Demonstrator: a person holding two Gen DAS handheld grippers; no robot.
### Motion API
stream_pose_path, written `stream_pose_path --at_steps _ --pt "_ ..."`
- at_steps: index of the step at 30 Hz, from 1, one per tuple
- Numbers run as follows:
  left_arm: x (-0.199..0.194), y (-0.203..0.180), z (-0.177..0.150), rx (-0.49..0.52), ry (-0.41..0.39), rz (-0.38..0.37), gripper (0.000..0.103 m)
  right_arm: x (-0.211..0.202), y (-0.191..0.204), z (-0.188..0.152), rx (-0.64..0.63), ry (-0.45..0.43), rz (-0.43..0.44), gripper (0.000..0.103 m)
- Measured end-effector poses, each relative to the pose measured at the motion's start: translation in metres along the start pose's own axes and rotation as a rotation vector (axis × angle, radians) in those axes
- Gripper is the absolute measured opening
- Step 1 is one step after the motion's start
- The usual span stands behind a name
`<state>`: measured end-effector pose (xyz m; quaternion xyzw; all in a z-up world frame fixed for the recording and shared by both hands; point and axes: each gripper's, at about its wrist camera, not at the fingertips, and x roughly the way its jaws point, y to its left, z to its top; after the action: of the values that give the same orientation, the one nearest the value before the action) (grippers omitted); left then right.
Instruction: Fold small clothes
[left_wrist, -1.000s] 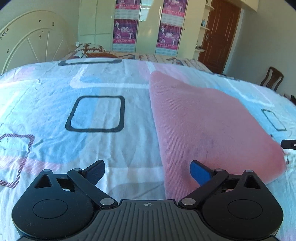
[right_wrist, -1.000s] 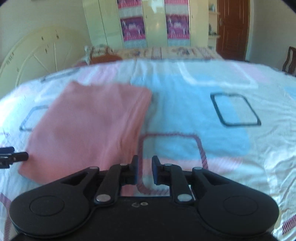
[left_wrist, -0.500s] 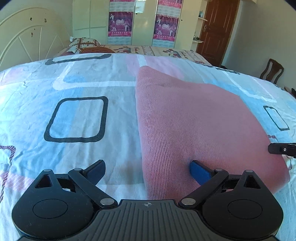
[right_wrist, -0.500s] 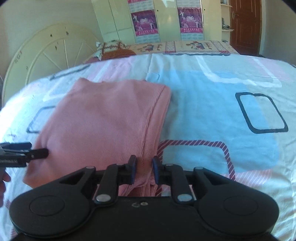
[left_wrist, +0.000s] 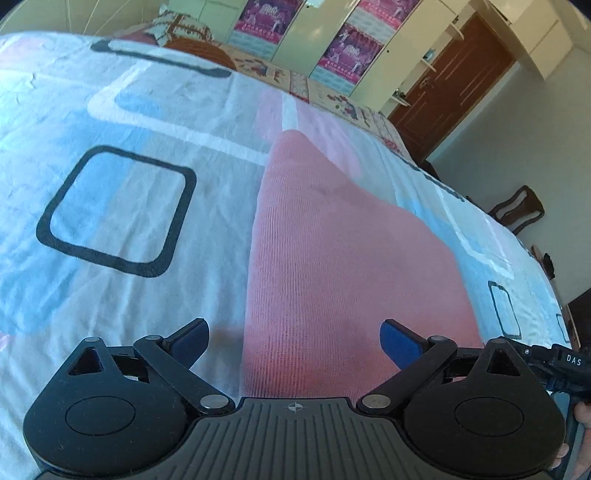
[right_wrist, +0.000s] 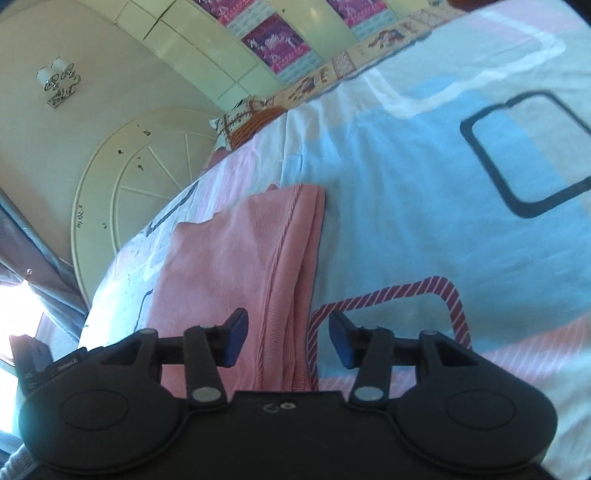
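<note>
On the patterned bedsheet (left_wrist: 122, 122), a pink knit garment (left_wrist: 332, 266) is lying flat, already doubled over so that its stacked edges are showing along the side nearest the right gripper (right_wrist: 287, 339). That gripper's jaws are opening at this moment, straddling the layered edge near the closest corner, with cloth lying between the blue pads but not pinched by them. The left gripper (left_wrist: 293, 341) is standing released, spread wide over the opposite near corner, one pad above the sheet and the other above the pink cloth, gripping nothing. Judging by this, the step in hand is taking hold of the two near corners for another fold. To do it well, each gripper should be coming down until its lower finger is sliding beneath every layer, not only the top one, since the right-hand edge is showing several separate plies that could split apart on lifting. Both pinches ought to be landing equally close to their corners so the hem is rising level. The sheet is lying loose and wrinkled beneath, so the fingers should be avoiding catching it together with the garment.
</note>
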<state>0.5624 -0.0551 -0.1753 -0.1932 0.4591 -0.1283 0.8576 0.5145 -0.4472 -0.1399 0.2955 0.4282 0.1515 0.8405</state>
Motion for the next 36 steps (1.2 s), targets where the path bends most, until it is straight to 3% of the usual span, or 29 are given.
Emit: stream_pose_path --at_steps 3,4,5,6,7,9,10,18,21,25,27,28,31,34,36 --pt "0.001 0.004 0.003 0.013 -0.023 0.042 0.093 0.009 -0.007 0.002 0.015 0.037 0.022 0.05" --pt "-0.007 0.005 0.006 0.018 -0.074 0.052 0.062 0.009 -0.007 0.003 0.012 0.042 0.026 0.05" --pt "-0.018 0.007 0.008 0.01 -0.134 0.07 0.024 0.007 -0.007 0.004 0.007 0.038 0.036 0.05" --pt "-0.027 0.01 0.01 -0.007 -0.184 0.077 0.021 0.005 -0.007 0.005 0.005 0.033 0.048 0.05" --pt "-0.036 0.015 0.013 -0.031 -0.227 0.061 0.025 0.002 -0.008 0.005 0.006 0.029 0.061 0.05" --pt "-0.038 0.018 0.018 -0.041 -0.21 0.049 0.071 0.001 -0.01 0.008 0.006 0.031 0.077 0.053" --pt "-0.037 0.018 0.019 -0.038 -0.205 0.056 0.102 0.003 -0.01 0.009 0.007 0.038 0.081 0.054" --pt "0.004 0.012 0.023 0.01 0.01 -0.094 0.102 0.021 -0.014 0.012 0.005 0.092 0.081 0.055" --pt "0.023 0.005 0.021 0.059 0.083 -0.064 0.102 0.028 -0.012 0.014 0.006 0.114 0.102 0.058" --pt "0.028 -0.008 0.022 0.128 0.11 -0.051 0.101 0.03 -0.003 0.018 -0.02 0.156 0.073 0.059" --pt "0.028 -0.011 0.025 0.149 0.122 -0.059 0.091 0.032 -0.001 0.018 -0.03 0.187 0.084 0.061" --pt "0.029 -0.012 0.027 0.141 0.132 -0.095 0.075 0.035 0.0 0.018 -0.037 0.197 0.096 0.062" --pt "0.031 -0.013 0.029 0.134 0.146 -0.108 0.073 0.043 0.0 0.023 -0.02 0.211 0.155 0.065" --pt "0.032 -0.01 0.031 0.111 0.155 -0.123 0.073 0.052 0.001 0.022 -0.02 0.205 0.181 0.058" --pt "0.031 -0.006 0.032 0.099 0.157 -0.133 0.073 0.047 -0.002 0.023 -0.025 0.204 0.175 0.043"
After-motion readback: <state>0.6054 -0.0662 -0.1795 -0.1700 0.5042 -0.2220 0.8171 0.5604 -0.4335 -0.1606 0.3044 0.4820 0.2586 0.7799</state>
